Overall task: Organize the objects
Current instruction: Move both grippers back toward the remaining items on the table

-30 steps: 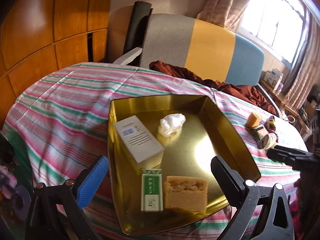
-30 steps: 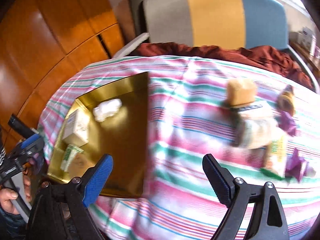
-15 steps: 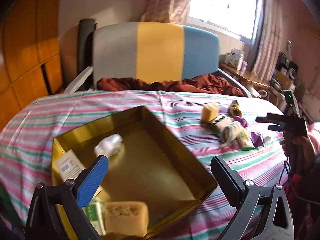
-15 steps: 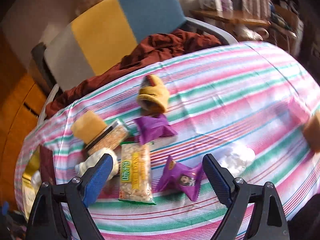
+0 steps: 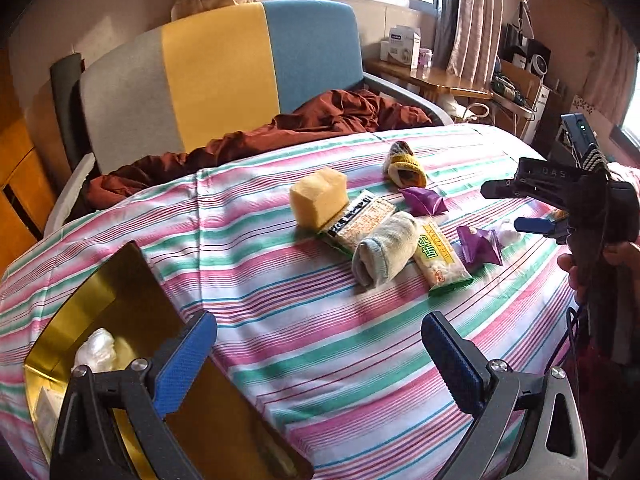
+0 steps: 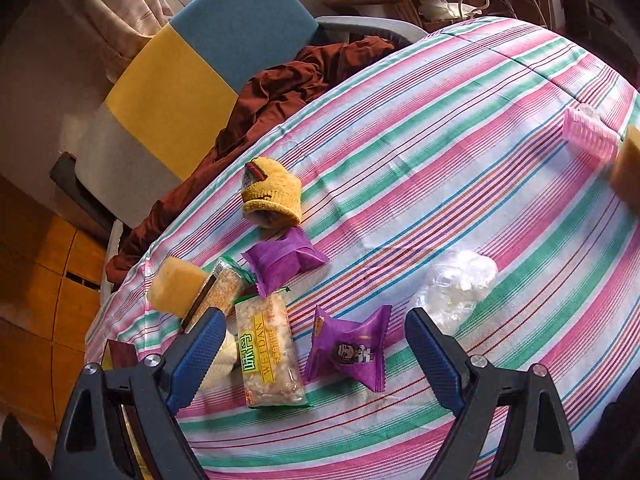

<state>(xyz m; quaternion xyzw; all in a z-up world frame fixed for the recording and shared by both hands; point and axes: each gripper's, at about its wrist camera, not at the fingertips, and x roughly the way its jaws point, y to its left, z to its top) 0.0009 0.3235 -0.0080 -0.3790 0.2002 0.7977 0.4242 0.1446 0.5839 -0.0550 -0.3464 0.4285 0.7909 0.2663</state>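
Observation:
A gold tin tray [image 5: 120, 280] sits at the left of the striped tablecloth, holding a white wad [image 5: 96, 350]. To its right lie a yellow sponge [image 5: 318, 198], a rolled grey sock [image 5: 384, 250], a WEIDAN snack bar [image 6: 266, 352], a yellow knitted piece [image 6: 272, 196] and two purple packets [image 6: 284, 258]. My left gripper [image 5: 316, 344] stands open above bare cloth beside the tray's corner. My right gripper [image 6: 316, 328] is open just above the nearer purple packet [image 6: 348, 350], with crumpled clear plastic [image 6: 456, 284] by its right finger. In the left wrist view the right gripper [image 5: 516, 208] comes in from the right.
A grey, yellow and blue chair [image 5: 220, 64] with a maroon cloth [image 5: 320, 120] stands behind the table. A pink roller [image 6: 590, 136] and a tan block [image 6: 628, 172] lie near the far right edge. A wooden desk [image 5: 436, 76] with boxes stands by the window.
Both views have swung right, from the gold tray to the pile of loose items. The right gripper has rolled and settled over the purple packet; both grippers stay open.

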